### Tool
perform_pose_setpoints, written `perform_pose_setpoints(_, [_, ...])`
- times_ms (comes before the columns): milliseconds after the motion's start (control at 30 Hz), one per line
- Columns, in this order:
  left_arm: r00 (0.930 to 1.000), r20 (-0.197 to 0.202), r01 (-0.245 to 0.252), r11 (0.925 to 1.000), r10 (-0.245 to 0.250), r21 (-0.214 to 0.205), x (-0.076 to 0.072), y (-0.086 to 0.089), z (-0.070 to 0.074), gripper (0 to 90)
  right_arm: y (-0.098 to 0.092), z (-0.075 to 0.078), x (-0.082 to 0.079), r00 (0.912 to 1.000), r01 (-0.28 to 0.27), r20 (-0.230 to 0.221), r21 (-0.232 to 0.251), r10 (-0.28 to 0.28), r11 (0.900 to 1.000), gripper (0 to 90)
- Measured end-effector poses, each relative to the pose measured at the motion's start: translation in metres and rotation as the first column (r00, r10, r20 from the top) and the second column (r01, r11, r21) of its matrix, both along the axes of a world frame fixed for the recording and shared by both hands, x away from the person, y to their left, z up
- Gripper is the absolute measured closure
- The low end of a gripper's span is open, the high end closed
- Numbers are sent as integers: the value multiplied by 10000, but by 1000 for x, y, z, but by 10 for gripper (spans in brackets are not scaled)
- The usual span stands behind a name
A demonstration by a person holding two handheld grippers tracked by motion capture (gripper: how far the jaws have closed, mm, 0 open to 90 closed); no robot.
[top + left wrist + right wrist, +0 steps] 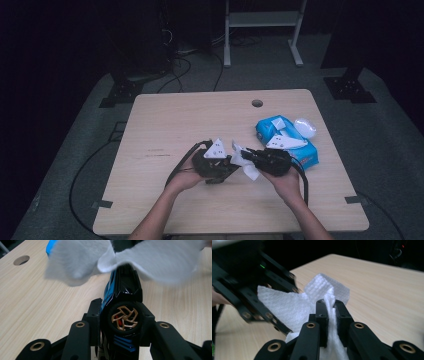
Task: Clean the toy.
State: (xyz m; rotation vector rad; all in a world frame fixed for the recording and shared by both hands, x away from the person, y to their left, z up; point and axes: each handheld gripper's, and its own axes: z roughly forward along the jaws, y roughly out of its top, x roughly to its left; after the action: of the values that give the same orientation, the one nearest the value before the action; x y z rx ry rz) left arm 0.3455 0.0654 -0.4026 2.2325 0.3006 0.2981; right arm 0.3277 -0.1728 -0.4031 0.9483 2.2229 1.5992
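My left gripper point(231, 164) point(121, 315) is shut on a black toy car point(124, 293) with blue stripes and a gold-spoked wheel point(124, 318); the car's nose points away from the camera. My right gripper point(248, 156) point(331, 307) is shut on a white wipe point(287, 306), pinched between its pads. The wipe point(152, 260) point(248, 169) drapes over the far end of the car, where the two grippers meet near the table's front middle. In the right gripper view the left gripper point(249, 297) sits blurred at the left, right against the wipe.
A blue wipe pack point(287, 142) lies to the right of the hands, with a white lid point(305, 127) beside it. The wooden table point(175, 120) has a cable hole point(257, 103) near its far edge. Cables trail off the left side and the floor behind.
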Motion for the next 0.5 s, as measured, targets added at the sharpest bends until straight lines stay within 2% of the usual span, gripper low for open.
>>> perform_pose_setpoints(33, [10000, -16, 5, 10000, -5, -4, 0, 1, 0, 636, -2, -6, 2, 9998, 83, -196, -182, -87, 9998, 831])
perform_pose_setpoints(133, [10000, -34, -33, 10000, 33, -61, 1, 2, 0, 636, -4, -16, 5, 9980, 188, -596, -184, -198, 9997, 831])
perform_pose_setpoints(300, [10000, -52, -35, 10000, 35, -53, 3, 0, 0, 637, -3, -3, 2, 9998, 57, -183, 218, -53, 9997, 830])
perform_pose_setpoints(433, [9998, -208, -81, 9997, 77, -209, 4, 1, 0, 635, -5, -9, 2, 9994, 104, -337, 161, -99, 9998, 831])
perform_pose_setpoints(500, [9996, -254, -84, 9997, 77, -247, 5, 1, 0, 635, -7, -16, 5, 9975, 210, -678, -142, -220, 9997, 831])
